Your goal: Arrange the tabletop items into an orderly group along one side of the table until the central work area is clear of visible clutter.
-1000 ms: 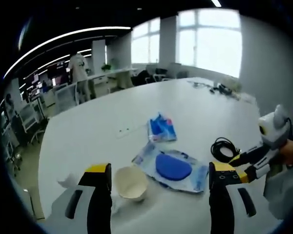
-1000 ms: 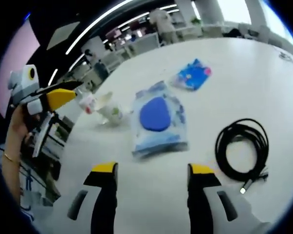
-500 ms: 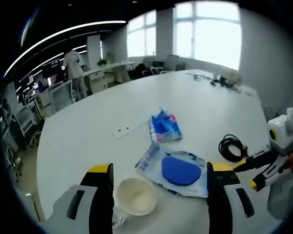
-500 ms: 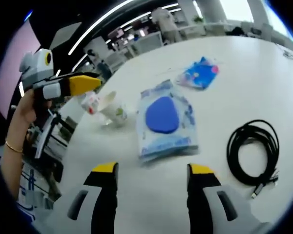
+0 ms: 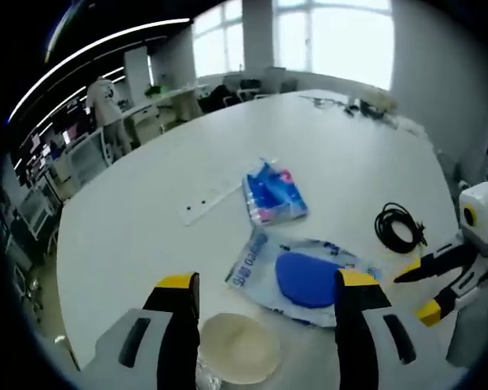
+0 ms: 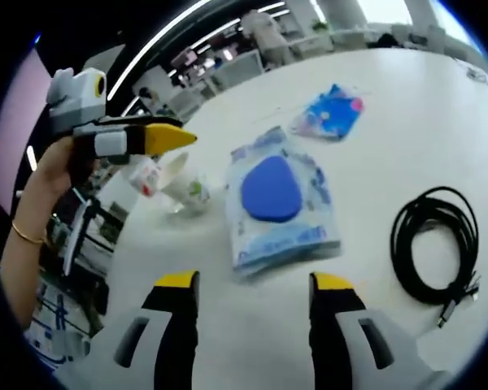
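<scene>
Left tongs (image 5: 267, 286) wide open, empty, above the white paper cup (image 5: 238, 348) at the near table (image 5: 130, 219) edge. Likely light, thin-walled, easily crushed; best pinched gently across the rim.

Right tongs (image 6: 248, 284) also open, holding nothing, aimed at the clear pouch with blue pad (image 6: 276, 199) just beyond. Probably soft, floppy, slippery film; better taken by a sealed edge.

Right of it, coiled black cable (image 6: 431, 244): limp, apt to uncoil, so gripped across several loops.

Farthest, small blue packet (image 6: 329, 114): light, crinkly.
</scene>
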A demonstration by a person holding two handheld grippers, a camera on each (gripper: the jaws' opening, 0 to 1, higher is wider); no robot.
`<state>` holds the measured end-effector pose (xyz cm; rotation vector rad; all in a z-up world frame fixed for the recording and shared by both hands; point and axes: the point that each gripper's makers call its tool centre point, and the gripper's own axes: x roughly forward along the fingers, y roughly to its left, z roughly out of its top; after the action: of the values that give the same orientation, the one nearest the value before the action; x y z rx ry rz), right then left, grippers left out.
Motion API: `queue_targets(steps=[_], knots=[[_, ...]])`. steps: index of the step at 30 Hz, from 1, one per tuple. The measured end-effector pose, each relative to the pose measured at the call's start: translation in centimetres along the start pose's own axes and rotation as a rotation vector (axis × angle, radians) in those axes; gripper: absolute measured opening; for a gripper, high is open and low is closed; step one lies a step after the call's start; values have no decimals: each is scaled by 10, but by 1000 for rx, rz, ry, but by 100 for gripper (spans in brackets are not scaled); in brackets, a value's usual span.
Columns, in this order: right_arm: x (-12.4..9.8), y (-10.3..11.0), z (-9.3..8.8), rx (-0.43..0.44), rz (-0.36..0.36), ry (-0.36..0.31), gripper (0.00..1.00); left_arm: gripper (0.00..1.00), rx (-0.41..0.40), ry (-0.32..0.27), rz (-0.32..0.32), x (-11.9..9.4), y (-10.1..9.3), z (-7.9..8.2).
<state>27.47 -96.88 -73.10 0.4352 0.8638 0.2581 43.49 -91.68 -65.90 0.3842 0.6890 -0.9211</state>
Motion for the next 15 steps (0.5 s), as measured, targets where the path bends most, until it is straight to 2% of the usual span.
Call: queue_targets(steps=[8,15], knots=[[7,2,2,33,8,-3,49,58,-29,79,-57,19,2,-7],[12,2,5,123,12,-17,44,55,-10,168,-64,38,8,-17]])
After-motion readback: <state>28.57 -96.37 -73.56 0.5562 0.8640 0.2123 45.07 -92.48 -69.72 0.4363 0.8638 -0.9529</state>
